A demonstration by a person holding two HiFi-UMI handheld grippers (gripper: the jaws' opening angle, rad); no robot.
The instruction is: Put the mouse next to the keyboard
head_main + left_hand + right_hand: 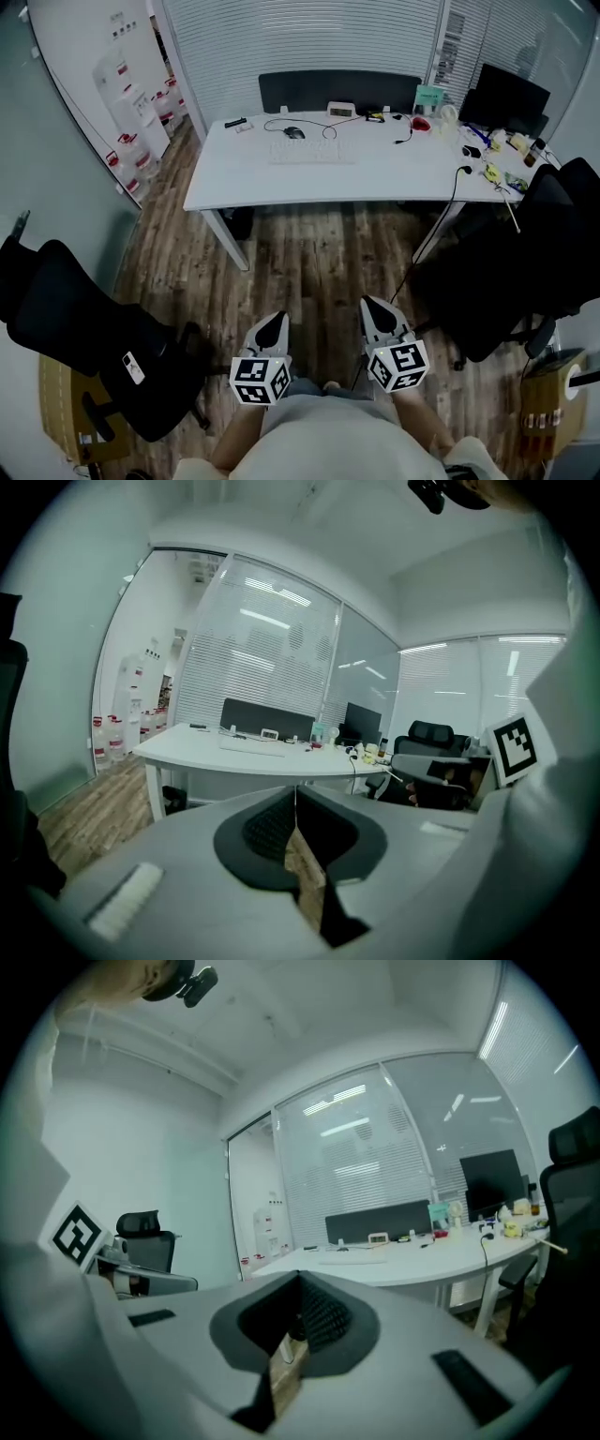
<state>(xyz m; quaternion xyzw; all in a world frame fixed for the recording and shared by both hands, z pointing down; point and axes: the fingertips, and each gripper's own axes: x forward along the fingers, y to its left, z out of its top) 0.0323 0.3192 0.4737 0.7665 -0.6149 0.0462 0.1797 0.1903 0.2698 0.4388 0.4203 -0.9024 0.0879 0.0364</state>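
Standing well back from the white desk [244,173] in the head view, the person is holding the left gripper [277,317] and the right gripper [372,307] low in front of the body, both aiming toward the desk. The mouse [294,132] is lying on the desktop just behind the left part of the keyboard [312,152], its cable curling off to the right. Both are well apart from either gripper. A black chair [84,328] is sitting to the left and another chair [525,272] to the right of the wooden floor leading to the desk.

In the left gripper view, the left gripper [296,794] is showing its jaws pressed together with nothing between them. The keyboard [251,747] is appearing as a pale strip on the far desk; the mouse is too small to pick out.

In the right gripper view, the right gripper [300,1283] is likewise showing its jaws closed on nothing, with the keyboard [352,1260] faint in the distance.

The approach seems to be the step in hand. Doing it well probably means walking up between the chairs, opening one gripper only when close, coming at the mouse from above across its sides, and minding the cable so it is not dragging the keyboard
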